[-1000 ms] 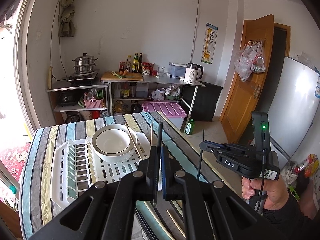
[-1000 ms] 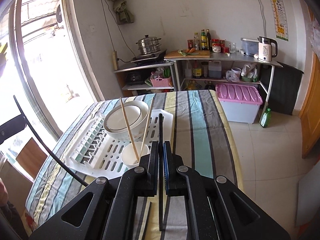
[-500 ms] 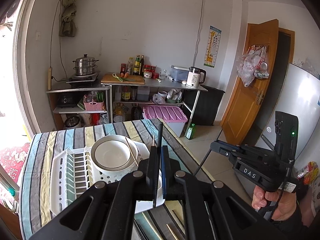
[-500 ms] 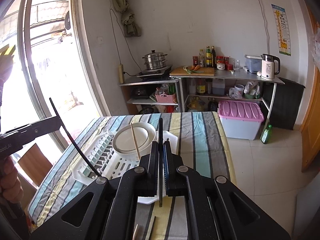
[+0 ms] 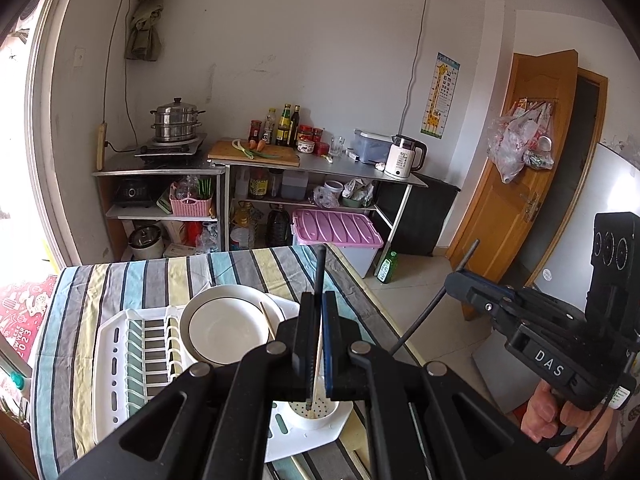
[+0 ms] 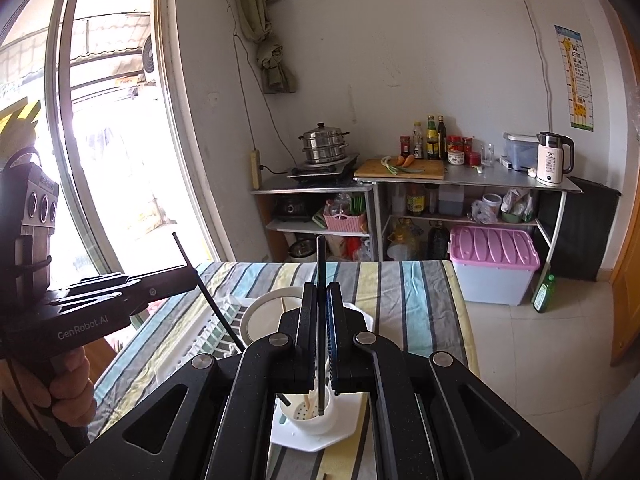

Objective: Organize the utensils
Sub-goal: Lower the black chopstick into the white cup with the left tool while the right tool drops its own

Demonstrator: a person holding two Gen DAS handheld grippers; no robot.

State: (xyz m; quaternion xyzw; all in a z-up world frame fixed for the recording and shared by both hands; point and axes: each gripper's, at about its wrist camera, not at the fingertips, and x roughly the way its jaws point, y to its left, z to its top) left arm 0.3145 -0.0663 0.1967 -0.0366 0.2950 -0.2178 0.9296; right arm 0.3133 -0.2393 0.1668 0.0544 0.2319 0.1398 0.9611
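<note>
1. Left wrist view: the left gripper (image 5: 318, 354) has its jaws pinched together on a black chopstick (image 5: 319, 270) that stands nearly upright, top poking out above the jaws. Right under it is the white utensil cup (image 5: 316, 414) at the near corner of the white drying rack (image 5: 132, 360), with a wooden chopstick (image 5: 267, 320) already leaning in it next to the white bowl (image 5: 228, 330). The lower tip looks to be over the cup mouth, though I can't tell if it's inside yet. I'd go straight down and only loosen the jaws once the tip sits on the perforated bottom, otherwise it'll bounce out.

2. Right wrist view: the right gripper (image 6: 322, 340) is likewise clamped on its own black chopstick (image 6: 321, 264), and here the lower end seems to be down inside the same utensil cup (image 6: 310, 414). Both sticks are crowding one small cup, so I'd drop them one at a time, keeping the left gripper (image 6: 160, 286) off to the side so the sticks don't knock together.
</note>
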